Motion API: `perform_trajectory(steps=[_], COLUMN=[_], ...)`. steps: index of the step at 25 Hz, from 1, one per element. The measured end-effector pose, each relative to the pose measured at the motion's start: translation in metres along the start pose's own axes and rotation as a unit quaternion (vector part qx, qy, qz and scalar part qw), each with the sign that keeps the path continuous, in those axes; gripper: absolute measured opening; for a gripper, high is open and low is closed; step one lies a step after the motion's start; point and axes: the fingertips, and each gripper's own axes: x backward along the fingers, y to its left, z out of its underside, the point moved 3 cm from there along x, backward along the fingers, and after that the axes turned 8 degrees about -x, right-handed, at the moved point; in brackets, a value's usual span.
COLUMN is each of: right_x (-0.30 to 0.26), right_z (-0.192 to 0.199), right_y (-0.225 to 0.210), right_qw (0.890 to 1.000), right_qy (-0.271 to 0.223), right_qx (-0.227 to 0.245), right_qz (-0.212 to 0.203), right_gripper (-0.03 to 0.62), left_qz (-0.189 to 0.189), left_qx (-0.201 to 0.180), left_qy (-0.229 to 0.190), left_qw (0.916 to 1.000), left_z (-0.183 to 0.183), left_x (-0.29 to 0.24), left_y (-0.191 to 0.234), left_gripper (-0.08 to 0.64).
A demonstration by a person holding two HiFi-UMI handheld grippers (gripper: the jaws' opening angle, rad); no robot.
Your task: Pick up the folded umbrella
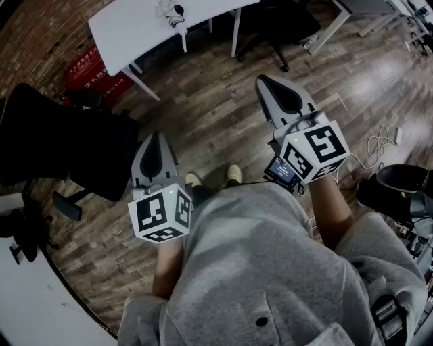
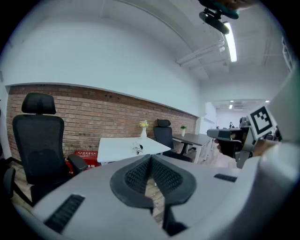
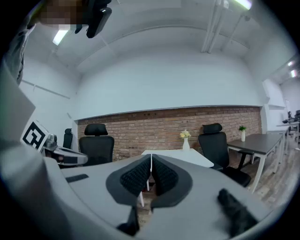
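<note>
On the white desk (image 1: 132, 30) across the room lies the folded umbrella (image 1: 174, 12), a small black-and-white bundle nr the desk edge that faces the person, about midway along it. A vase w/ pale flowers (image 2: 143, 130) stands farther back on the same desk, well apart from the umbrella. Under the desk's left end sits a red box (image 1: 91, 71).

A person in a grey sweatshirt (image 1: 270, 270) stands on the wood floor (image 1: 210, 108), well short of the desk, w/ one tool in each hand. L tongs (image 1: 154, 138) point toward the desk, held over bare floor; jaws are together, pads meeting at the tips, nothing btwn them. R tongs (image 1: 265, 82) reach a bit farther fwd than the L ones; jaws likewise pressed together w/ nothing in them. Neither tool touches the umbrella or the desk.

A black office chair (image 1: 67, 145) is just beside the L tongs, on the person's left. Another black chair (image 1: 274, 27) stands at the desk's right end. Loose white cable (image 1: 379, 145) lies on the floor to the person's right.
</note>
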Motion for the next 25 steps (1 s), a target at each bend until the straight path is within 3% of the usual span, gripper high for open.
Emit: perform_trajectory(steps=[6,12,20,25], right_x=[0.005,0.009,0.010,0.011], right_z=[0.006,0.006,0.012,0.013], right_y=[-0.006,-0.005,0.005,0.002], right_qw=[1.000,0.999,0.999,0.998], right_qy=[0.005,-0.005,-0.005,0.000], right_qx=[0.008,-0.033,0.001,-0.017], right_qz=[0.000,-0.029,-0.050,-0.053], right_gripper=[0.025,0.025,0.023,0.023], left_qz=[0.006,0.005,-0.005,-0.003], left_qx=[-0.003,-0.006,-0.001,-0.005], left_qy=[-0.003,-0.005,0.003,0.001], left_qw=[1.0000,1.0000,1.0000,1.0000], left_z=[-0.007,-0.015,-0.011,-0.011], left_x=[-0.005,-0.007,0.001,0.003], left_y=[-0.014,-0.023,-0.025,-0.029], left_gripper=[0.015,0.015,0.015,0.015])
